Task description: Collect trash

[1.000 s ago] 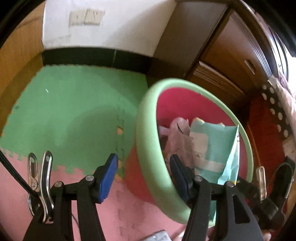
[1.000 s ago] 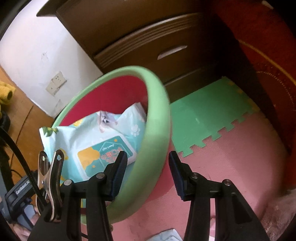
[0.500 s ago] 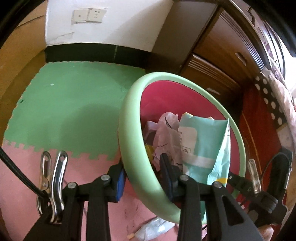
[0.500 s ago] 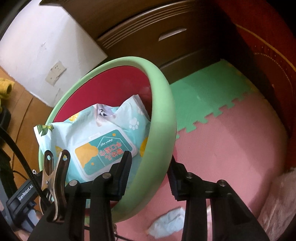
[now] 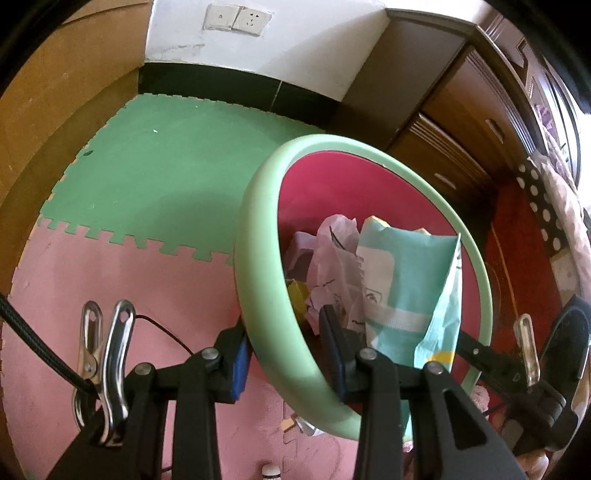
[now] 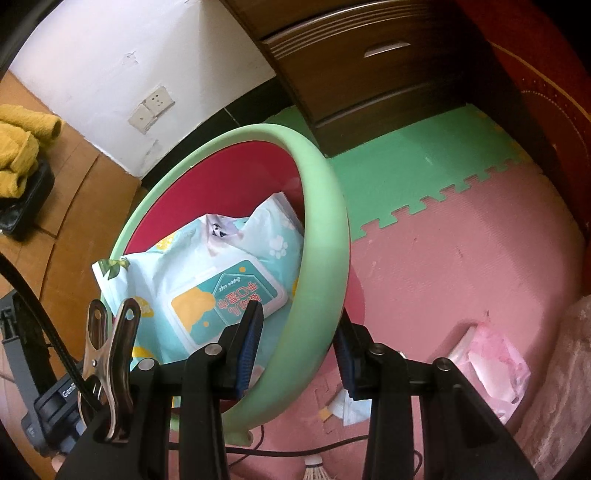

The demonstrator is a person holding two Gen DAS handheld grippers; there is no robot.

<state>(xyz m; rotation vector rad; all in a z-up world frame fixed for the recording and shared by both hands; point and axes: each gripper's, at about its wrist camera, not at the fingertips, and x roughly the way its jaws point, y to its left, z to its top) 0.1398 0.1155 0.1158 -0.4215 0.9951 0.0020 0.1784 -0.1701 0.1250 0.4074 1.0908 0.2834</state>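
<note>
A red bin with a thick pale-green rim (image 5: 255, 229) (image 6: 325, 206) is held between both grippers and tilts above the foam mat. My left gripper (image 5: 286, 350) is shut on the rim's near left side, one pad outside and one inside. My right gripper (image 6: 297, 343) is shut on the rim's opposite side in the same way. Inside the bin lie a teal wet-wipes pack (image 5: 402, 280) (image 6: 229, 280) and crumpled white paper (image 5: 332, 258). On the pink mat lie a pink-and-white wrapper (image 6: 491, 362) and a white-blue scrap (image 6: 351, 406).
Green and pink foam mats (image 5: 147, 192) cover the floor. A dark wooden drawer unit (image 6: 369, 66) and a white wall with a socket (image 5: 236, 18) stand behind. A shuttlecock (image 6: 314, 465) and a thin black cable lie near the front. A yellow cloth (image 6: 18, 147) lies on the wooden floor.
Both grippers' jaws have closed from a wide gap onto the bin's rim. Bin and grippers have shifted over the mats, and floor trash on the pink mat has come into view.
</note>
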